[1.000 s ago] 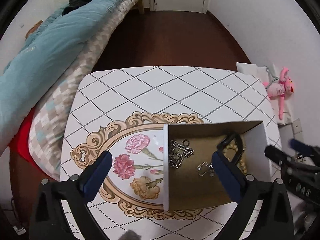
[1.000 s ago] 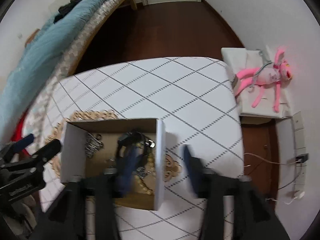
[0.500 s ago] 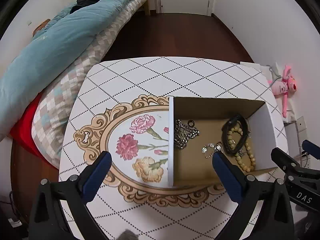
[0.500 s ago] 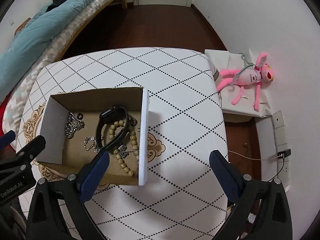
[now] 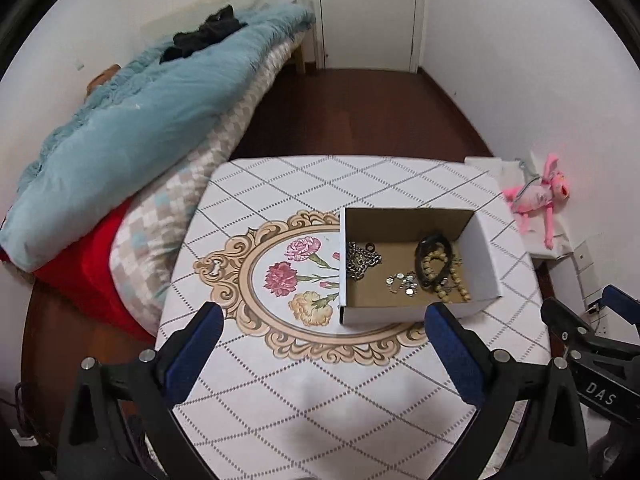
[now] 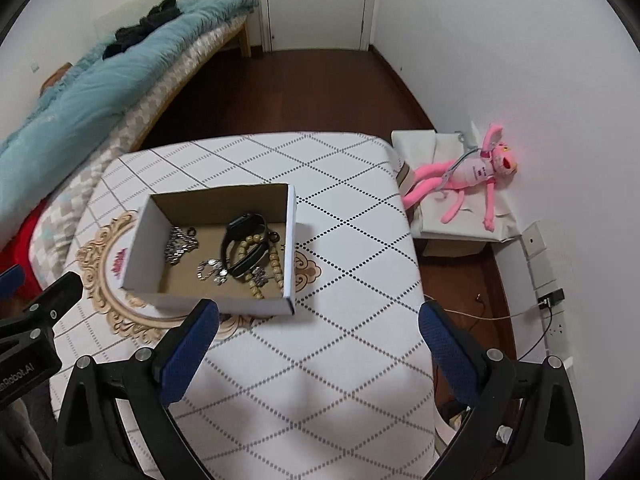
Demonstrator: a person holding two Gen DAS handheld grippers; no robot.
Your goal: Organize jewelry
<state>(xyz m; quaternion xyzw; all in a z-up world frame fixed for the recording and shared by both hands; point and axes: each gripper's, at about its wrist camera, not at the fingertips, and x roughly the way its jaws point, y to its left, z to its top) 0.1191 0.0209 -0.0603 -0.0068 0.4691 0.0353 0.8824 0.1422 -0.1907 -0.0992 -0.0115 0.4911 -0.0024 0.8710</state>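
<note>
An open white cardboard box (image 5: 480, 252) (image 6: 142, 240) sits on the patterned table. Inside lie a silver chain (image 5: 360, 264) (image 6: 180, 244), a small silver bracelet (image 5: 402, 282) (image 6: 212, 270), a black watch (image 5: 434, 258) (image 6: 244, 242) and a tan bead strand (image 5: 450, 286) (image 6: 274, 268). My left gripper (image 5: 320, 344) is open and empty, held above the table in front of the box. My right gripper (image 6: 320, 340) is open and empty, in front of the box's right corner. Each gripper shows at the edge of the other's view.
The white table (image 5: 320, 392) has a gold floral medallion (image 5: 280, 280). A bed with a teal quilt (image 5: 132, 128) is on the left. A pink plush toy (image 6: 472, 172) lies on a low white stand to the right. Wall sockets and cables (image 6: 548, 300) are at the right.
Both grippers have drawn back and up from the box; the right gripper was over the box a second ago. The jewelry stays in the box.
</note>
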